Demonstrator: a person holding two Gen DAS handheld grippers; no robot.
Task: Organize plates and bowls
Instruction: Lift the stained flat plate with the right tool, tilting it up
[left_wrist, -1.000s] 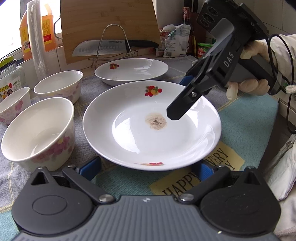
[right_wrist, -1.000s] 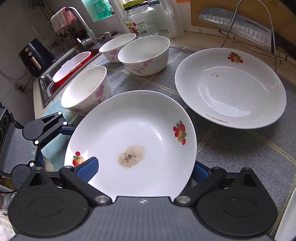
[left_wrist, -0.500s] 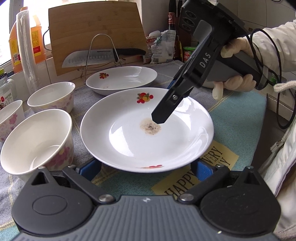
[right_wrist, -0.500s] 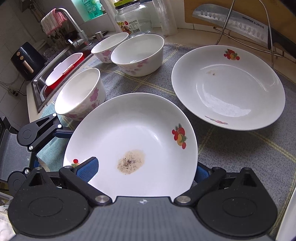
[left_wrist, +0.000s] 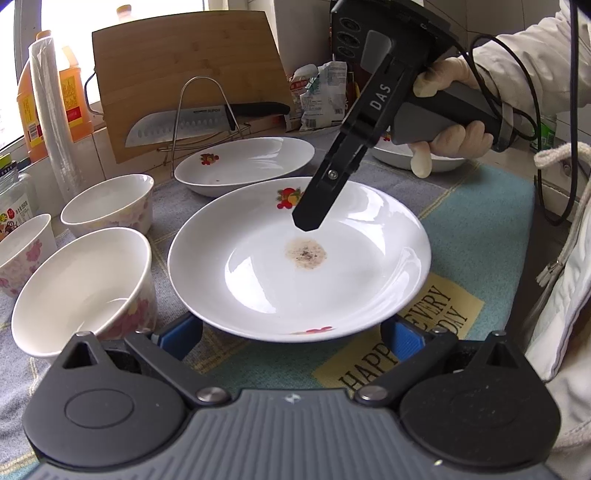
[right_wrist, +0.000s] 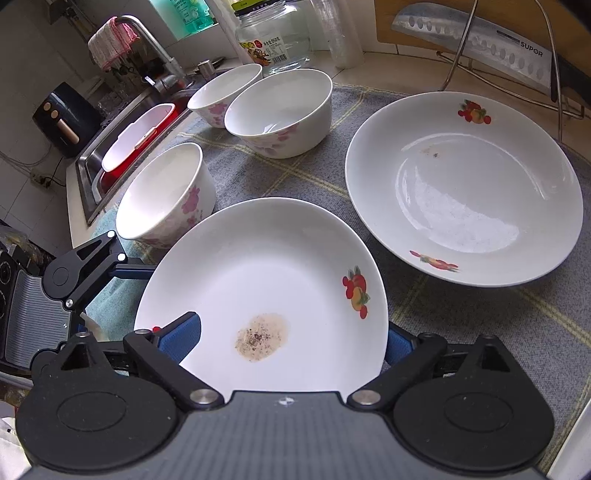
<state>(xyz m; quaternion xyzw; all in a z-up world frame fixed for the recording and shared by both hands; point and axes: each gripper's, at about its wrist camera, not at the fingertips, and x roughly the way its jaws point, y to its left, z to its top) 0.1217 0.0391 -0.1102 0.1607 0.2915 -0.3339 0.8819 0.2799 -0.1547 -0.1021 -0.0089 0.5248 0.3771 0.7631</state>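
**Stained plate lifted between two grippers**

The desk (right_wrist: 480, 332) carries a grey checked cloth (right_wrist: 295, 173), and the stained plate (left_wrist: 299, 258) is the landmark for everything else. It is a white plate with a brown speckled patch at its centre and a fruit print on its rim. Compared with a second ago it sits higher and more tilted in the right wrist view, its far edge now overlapping the foot of the nearest bowl (right_wrist: 166, 192), and its shadow on the cloth suggests it is off the desk.

Beyond the stained plate lies a second plate (right_wrist: 465, 184) with the same fruit print, resting flat on the cloth; it has not moved. Left of the stained plate in the left wrist view stand three flowered bowls: the nearest one, a middle bowl (right_wrist: 280, 110) and a far bowl (right_wrist: 225, 92), all upright and in the same places as before.

The right gripper (right_wrist: 291, 332) has its jaws spread wide, one blue pad above the plate's surface and the other beyond its rim; whether it pinches the rim I cannot tell. The left gripper (left_wrist: 291, 332) also has its jaws wide apart, its blue pads tucked under the near edge of the stained plate, closer beneath it than earlier.
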